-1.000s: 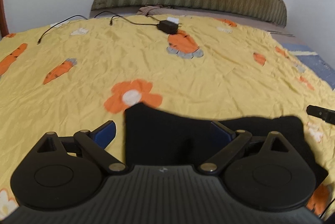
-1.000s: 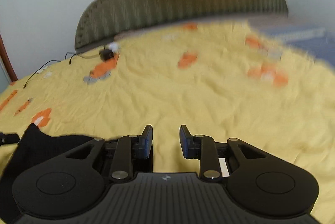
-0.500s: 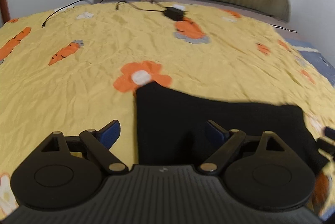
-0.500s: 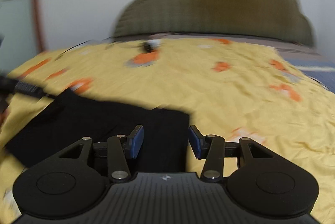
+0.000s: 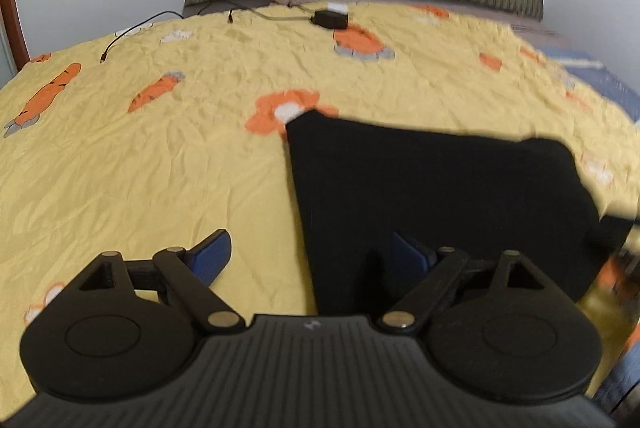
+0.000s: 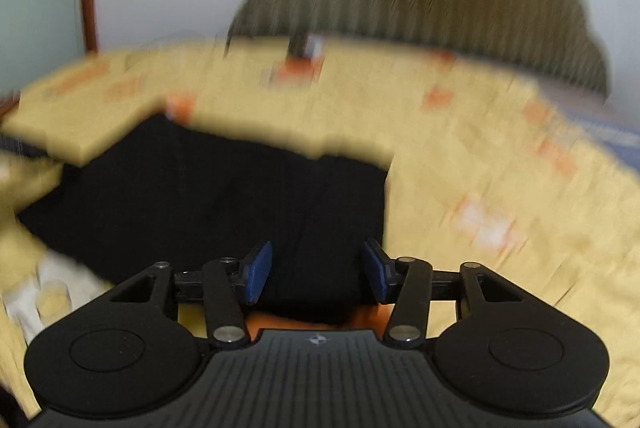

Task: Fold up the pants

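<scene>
The left gripper [image 5: 306, 254] is hanging wide open and empty over the near left edge of the black fabric pants [image 5: 436, 195]. The right gripper [image 6: 318, 274] has just been opening – nothing pinched – above their near right corner. The pants are lying as a compact rectangle on the yellow carrot-print bedsheet [image 5: 160, 155] (apparently already folded), so little seems left.

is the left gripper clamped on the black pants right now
No, the left gripper stands wide open, its blue pads apart above the black pants and the yellow bedsheet.
</scene>
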